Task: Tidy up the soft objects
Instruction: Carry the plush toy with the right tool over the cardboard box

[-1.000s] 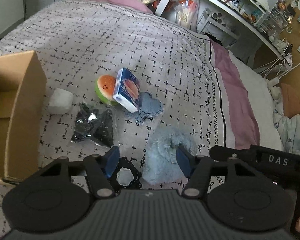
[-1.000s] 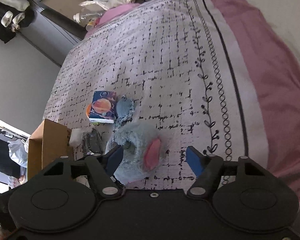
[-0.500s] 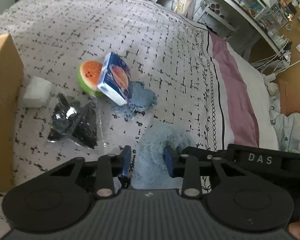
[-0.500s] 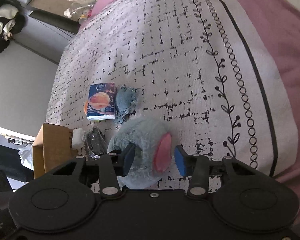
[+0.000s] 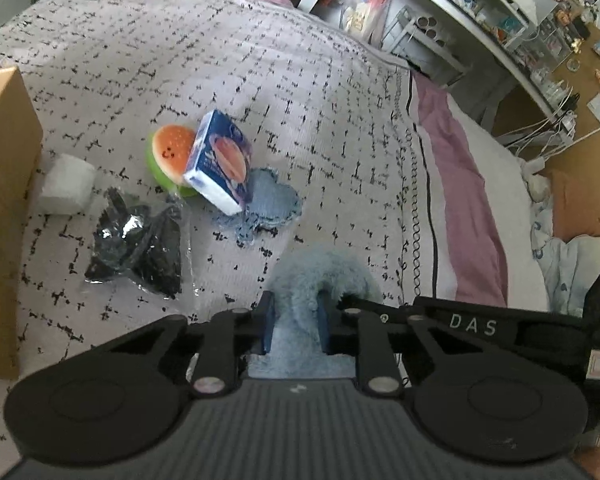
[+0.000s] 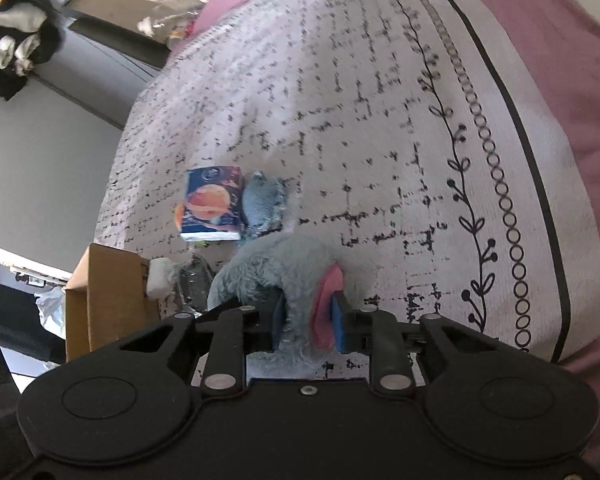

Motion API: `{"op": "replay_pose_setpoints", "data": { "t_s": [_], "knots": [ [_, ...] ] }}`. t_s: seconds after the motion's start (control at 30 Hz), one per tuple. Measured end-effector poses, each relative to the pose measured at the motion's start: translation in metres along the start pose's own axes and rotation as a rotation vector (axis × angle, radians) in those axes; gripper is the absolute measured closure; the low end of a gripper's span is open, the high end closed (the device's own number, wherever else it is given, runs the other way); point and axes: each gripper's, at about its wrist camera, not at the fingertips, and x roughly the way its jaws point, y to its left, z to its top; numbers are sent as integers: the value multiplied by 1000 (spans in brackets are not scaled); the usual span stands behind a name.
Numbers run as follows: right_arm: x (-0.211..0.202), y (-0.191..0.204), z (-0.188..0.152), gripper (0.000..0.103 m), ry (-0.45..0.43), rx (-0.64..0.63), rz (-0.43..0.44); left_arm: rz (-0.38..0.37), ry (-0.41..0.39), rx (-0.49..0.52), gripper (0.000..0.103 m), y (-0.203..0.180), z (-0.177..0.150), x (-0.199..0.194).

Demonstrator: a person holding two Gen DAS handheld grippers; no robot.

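The blue plush toy (image 5: 320, 276) lies on the patterned bedspread (image 5: 260, 80), close to the near edge of the bed, and both grippers hold it at the same time. The left gripper (image 5: 294, 322) has its two blue pads pressed into the fluffy fur from both sides, so it pinches a narrow part of the toy. The right gripper (image 6: 306, 322) does the same on another part: in its own view the pads squeeze the fur and the pink ear (image 6: 327, 304) of the toy, and the ear is folded against the right pad. Beyond the toy, further on the bedspread, a blue tissue pack (image 5: 220, 164) leans on a small burger-shaped plush (image 5: 170, 156) with a smiling face. Just beside the pack, touching it, lies a flat blue cloth piece (image 5: 270, 204) with frayed edges. To the left of these a black item in clear plastic wrap (image 5: 138, 246) rests flat, and near it stands a small white block (image 5: 66, 184), very close to the wall of a cardboard box (image 5: 4, 200) at the left border. A pink stripe (image 5: 464, 208) runs along the right side of the bed.
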Motion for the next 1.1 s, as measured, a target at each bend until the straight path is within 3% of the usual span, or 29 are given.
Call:
{"op": "replay_pose_setpoints", "data": {
  "t_s": [0.53, 1.1],
  "knots": [
    [-51, 37, -20, 81, -108, -153, 24, -28, -109, -9, 83, -6, -10, -63],
    [-73, 88, -35, 81, -179, -193, 40, -49, -205, 29, 83, 9, -9, -115]
  ]
}}
